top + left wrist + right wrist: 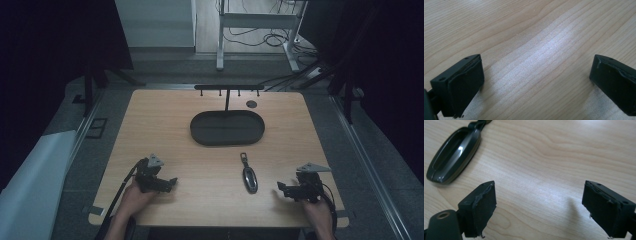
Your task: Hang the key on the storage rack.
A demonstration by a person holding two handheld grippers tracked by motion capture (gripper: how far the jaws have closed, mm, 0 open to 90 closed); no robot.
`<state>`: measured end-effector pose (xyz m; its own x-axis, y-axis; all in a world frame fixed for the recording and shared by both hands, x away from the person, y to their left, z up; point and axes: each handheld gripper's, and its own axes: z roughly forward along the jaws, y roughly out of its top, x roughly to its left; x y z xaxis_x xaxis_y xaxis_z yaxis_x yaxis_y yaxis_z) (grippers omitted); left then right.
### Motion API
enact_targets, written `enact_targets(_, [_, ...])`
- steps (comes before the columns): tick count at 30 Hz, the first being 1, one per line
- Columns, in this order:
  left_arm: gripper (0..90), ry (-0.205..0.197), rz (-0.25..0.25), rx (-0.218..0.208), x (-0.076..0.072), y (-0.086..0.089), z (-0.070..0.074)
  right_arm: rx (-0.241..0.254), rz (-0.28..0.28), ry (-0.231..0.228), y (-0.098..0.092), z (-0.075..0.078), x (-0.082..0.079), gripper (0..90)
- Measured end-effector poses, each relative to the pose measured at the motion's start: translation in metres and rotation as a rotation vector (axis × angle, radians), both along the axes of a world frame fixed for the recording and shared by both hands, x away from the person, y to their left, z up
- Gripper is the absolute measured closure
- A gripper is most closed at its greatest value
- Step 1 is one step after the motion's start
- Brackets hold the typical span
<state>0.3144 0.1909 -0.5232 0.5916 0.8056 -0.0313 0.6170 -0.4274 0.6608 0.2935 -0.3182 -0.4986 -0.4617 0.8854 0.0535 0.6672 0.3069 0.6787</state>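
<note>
Resting both grippers, jaws spread, nothing pinched.
My right gripper (539, 205) is sitting nearest the glossy dark oval key fob (454, 155), lying ahead-left of its jaws; I judge reaching there comes next, while my left gripper (536, 82) is waiting over bare wood.

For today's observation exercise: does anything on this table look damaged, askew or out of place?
Only wear: the right gripper has frayed, peeling pads. The car key fob lies flat on the wooden table near the empty oval tray.
</note>
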Motion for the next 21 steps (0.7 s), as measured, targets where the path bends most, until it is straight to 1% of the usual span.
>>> enact_targets(3, [0.0, 0.000, 0.000, 0.000, 0.0000, 0.0000, 0.0000, -0.006, 0.015, 0.008, 0.0020, -0.0015, 0.0009, 10.9])
enact_targets(5, [0.0, 0.000, 0.000, 0.000, -0.0001, 0.0000, 0.0000, -0.010, 0.015, 0.010, 0.0028, -0.0017, 0.0012, 10.7])
enact_targets(8, [0.0, 0.000, 0.000, 0.000, -0.0001, 0.0000, 0.0000, -0.009, 0.015, 0.032, 0.0024, -0.0044, 0.0024, 10.1])
enact_targets(10, [0.0, 0.000, 0.000, 0.000, -0.0001, 0.0000, 0.0000, -0.008, 0.013, 0.035, 0.0021, -0.0049, 0.0025, 10.1])
enact_targets(14, [0.0, 0.000, 0.001, -0.001, -0.0002, 0.0000, 0.0000, -0.011, 0.013, 0.026, 0.0020, -0.0041, 0.0024, 10.1])
enact_targets(19, [0.0, 0.000, 0.001, 0.000, -0.0001, 0.0000, 0.0000, -0.013, 0.013, 0.029, 0.0026, -0.0039, 0.0022, 10.1])
enact_targets(21, [0.0, 0.000, 0.001, -0.001, -0.0001, 0.0000, 0.0000, -0.007, 0.005, 0.031, 0.0035, -0.0031, 0.0020, 9.8])
